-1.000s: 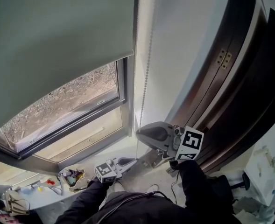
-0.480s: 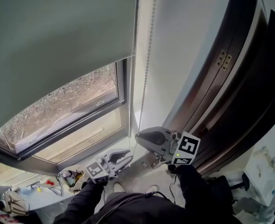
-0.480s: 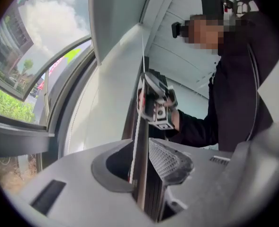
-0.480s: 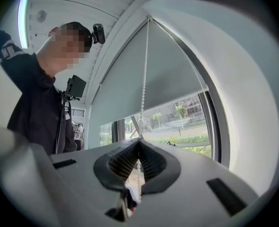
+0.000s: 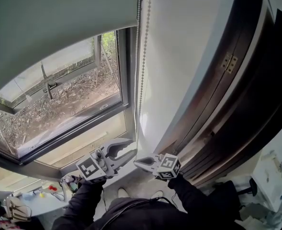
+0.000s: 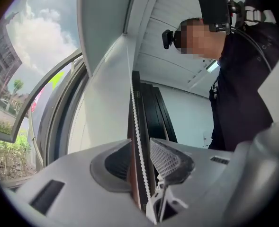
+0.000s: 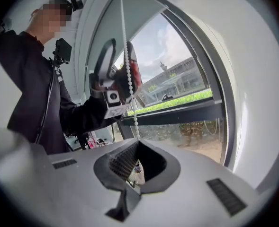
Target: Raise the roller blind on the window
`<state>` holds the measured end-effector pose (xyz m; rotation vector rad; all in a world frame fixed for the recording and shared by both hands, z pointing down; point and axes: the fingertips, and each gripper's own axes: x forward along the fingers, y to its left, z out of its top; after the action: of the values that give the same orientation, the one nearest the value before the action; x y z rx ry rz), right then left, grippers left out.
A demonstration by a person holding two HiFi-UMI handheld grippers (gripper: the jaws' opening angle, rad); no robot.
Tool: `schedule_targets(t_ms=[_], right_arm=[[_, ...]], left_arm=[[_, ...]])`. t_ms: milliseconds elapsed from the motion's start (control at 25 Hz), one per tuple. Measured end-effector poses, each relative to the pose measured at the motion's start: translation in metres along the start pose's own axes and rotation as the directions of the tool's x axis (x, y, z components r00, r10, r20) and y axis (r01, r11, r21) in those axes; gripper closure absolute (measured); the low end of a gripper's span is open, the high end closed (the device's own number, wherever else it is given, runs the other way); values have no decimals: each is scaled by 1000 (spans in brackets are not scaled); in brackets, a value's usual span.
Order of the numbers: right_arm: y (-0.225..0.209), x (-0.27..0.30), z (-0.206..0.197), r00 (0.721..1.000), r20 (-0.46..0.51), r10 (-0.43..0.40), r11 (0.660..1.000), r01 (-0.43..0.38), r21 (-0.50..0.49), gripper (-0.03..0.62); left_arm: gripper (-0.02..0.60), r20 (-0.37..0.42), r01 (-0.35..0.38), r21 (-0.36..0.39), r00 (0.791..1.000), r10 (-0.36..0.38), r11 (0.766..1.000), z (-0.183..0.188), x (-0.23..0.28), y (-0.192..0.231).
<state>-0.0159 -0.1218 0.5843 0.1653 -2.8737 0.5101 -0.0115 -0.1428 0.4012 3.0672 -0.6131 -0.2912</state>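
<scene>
The right gripper (image 5: 138, 162), at the bottom centre of the head view, is clamping the bead chain (image 5: 141, 71), jaws together. The left gripper (image 5: 126, 149), just beside it, has just been opening; the chain is running untouched between its jaws. The roller blind (image 5: 59, 18) is covering the upper left of the window (image 5: 73, 104).

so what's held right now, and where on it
Right gripper: shut on the bead chain, low down. Left gripper: jaws have just been opening, chain loose between them.

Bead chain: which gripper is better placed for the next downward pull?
Left: the left gripper, its jaws just opening, straddles the bead chain above the right gripper, which is shut on it low down.
</scene>
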Motion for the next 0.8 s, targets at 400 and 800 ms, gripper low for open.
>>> schedule_targets(t_ms=[400, 800], right_arm=[[9, 9, -17, 1000, 9, 23, 998, -24, 51, 588], [18, 5, -21, 998, 17, 59, 998, -60, 28, 588]], left_arm=[[469, -16, 10, 0, 1000, -10, 1000, 3, 13, -10], [572, -62, 51, -95, 996, -57, 994, 4, 15, -12]])
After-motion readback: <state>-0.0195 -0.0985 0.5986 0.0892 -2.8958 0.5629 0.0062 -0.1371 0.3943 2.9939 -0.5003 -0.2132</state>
